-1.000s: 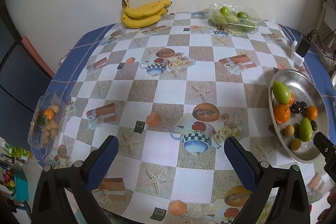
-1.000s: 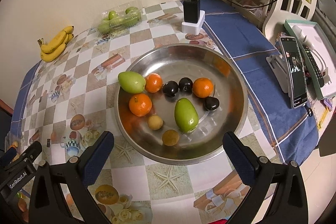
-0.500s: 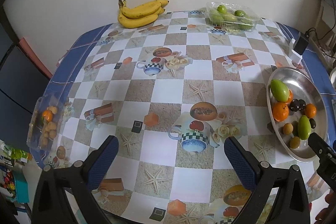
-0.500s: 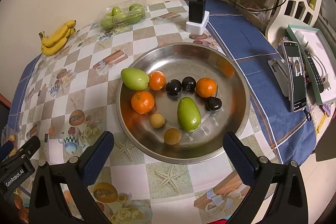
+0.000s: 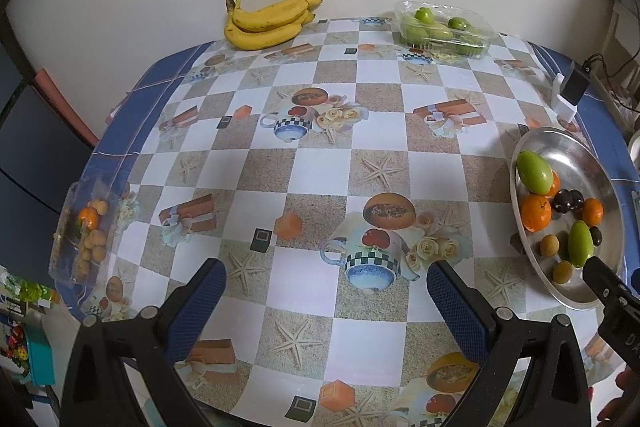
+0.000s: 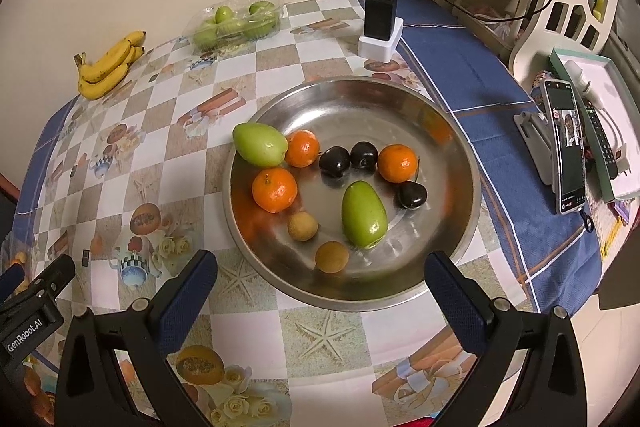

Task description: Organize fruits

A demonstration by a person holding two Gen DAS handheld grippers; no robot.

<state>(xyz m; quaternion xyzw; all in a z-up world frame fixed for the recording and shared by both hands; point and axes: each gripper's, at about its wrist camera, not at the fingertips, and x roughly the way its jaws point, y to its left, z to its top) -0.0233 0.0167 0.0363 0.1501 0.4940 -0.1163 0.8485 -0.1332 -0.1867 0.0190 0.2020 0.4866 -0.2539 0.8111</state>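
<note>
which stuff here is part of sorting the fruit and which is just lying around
Part of the job:
metal bowl of mixed fruit
bananas
clear box of green fruit
clear box of small fruit

Lying about:
charger
phone
remote

Beyond the jaws, a tablecloth checked in white and beige with a blue border is seen. A silver dish is filled with green, orange, black and tan fruit. Yellow bananas are set farthest off.
</note>
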